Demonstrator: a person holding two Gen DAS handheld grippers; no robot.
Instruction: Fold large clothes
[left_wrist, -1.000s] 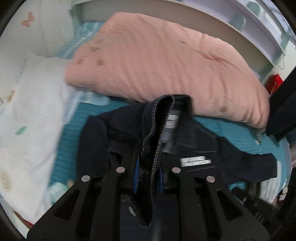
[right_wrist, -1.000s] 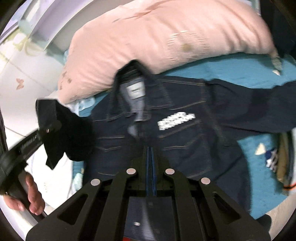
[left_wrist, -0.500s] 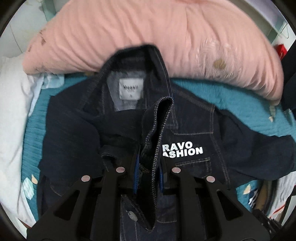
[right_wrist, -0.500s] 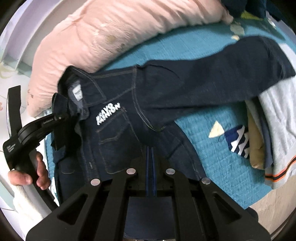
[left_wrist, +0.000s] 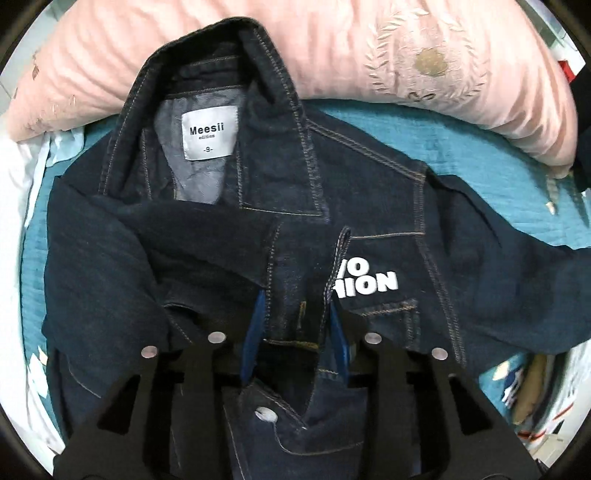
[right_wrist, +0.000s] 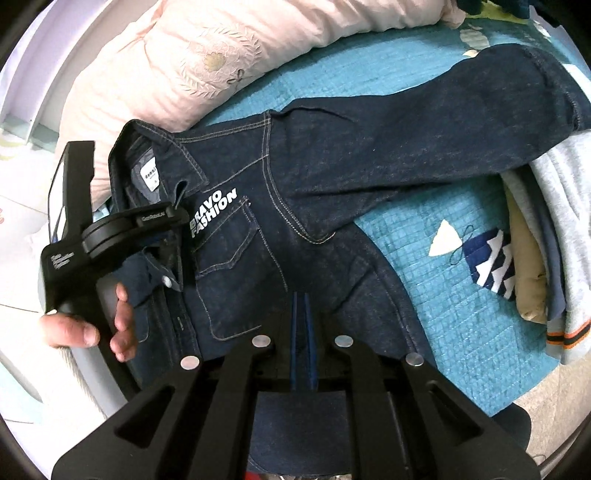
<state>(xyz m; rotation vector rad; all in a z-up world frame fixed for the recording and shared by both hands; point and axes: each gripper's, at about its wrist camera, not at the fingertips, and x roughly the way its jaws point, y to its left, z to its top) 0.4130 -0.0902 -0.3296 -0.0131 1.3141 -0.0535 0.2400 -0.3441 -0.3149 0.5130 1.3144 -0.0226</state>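
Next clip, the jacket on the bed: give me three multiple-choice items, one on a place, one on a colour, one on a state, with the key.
1. Where does the denim jacket's collar lie?
A. against the pink pillow
B. off the bed's foot
C. under the grey clothes

2. What colour is the quilt?
A. red
B. teal
C. black

3. How is the right gripper?
A. wide open, empty
B. out of view
C. shut on the jacket's edge

Key: 1 A, collar touches the pillow; 2 B, teal shows around the jacket; 3 C, pads together with denim running under them.
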